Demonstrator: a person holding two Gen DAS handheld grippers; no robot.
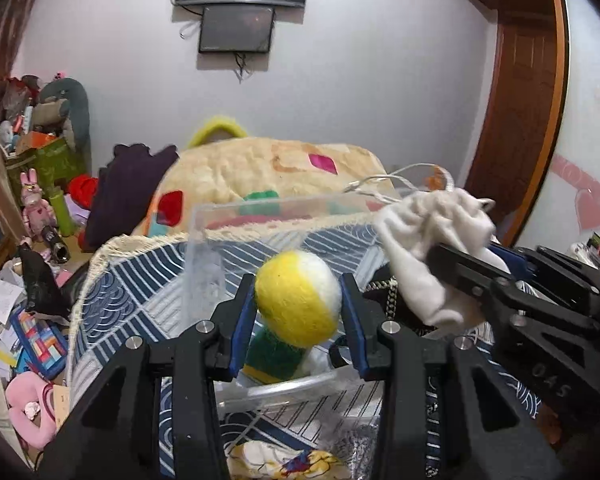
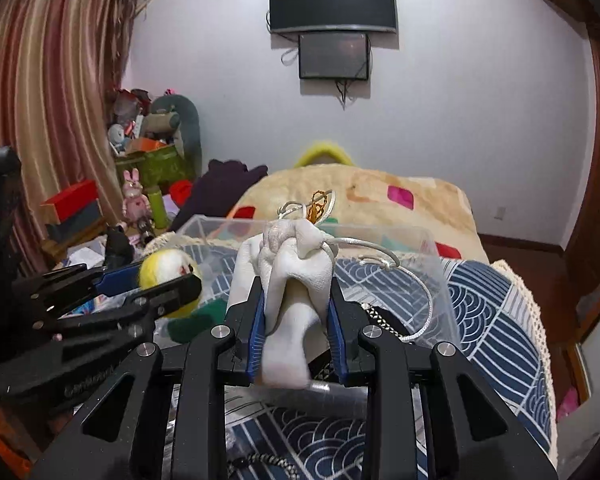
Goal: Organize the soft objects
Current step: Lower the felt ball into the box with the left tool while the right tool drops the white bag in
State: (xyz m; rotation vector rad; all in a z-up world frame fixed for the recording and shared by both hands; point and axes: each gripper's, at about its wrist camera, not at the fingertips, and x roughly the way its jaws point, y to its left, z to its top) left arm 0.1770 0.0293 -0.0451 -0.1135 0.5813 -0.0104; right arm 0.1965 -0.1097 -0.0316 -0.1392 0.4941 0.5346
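My left gripper (image 1: 298,294) is shut on a yellow-and-white felt ball (image 1: 297,303) and holds it over a clear plastic bin (image 1: 259,210) on the bed. A green felt piece (image 1: 273,354) lies in the bin below the ball. My right gripper (image 2: 295,300) is shut on a white drawstring pouch (image 2: 295,276) with a white cord (image 2: 380,256), held above the same bin (image 2: 428,240). The pouch also shows in the left wrist view (image 1: 432,240), to the right of the ball. The left gripper and ball show at the left of the right wrist view (image 2: 167,276).
The bin stands on a blue-and-white patterned cloth (image 2: 496,320) over a beige blanket (image 1: 267,172). A dark garment (image 1: 127,192) lies at the bed's left. The floor at left is cluttered with toys and boxes (image 1: 31,320). A black braided cord (image 2: 384,320) lies in the bin.
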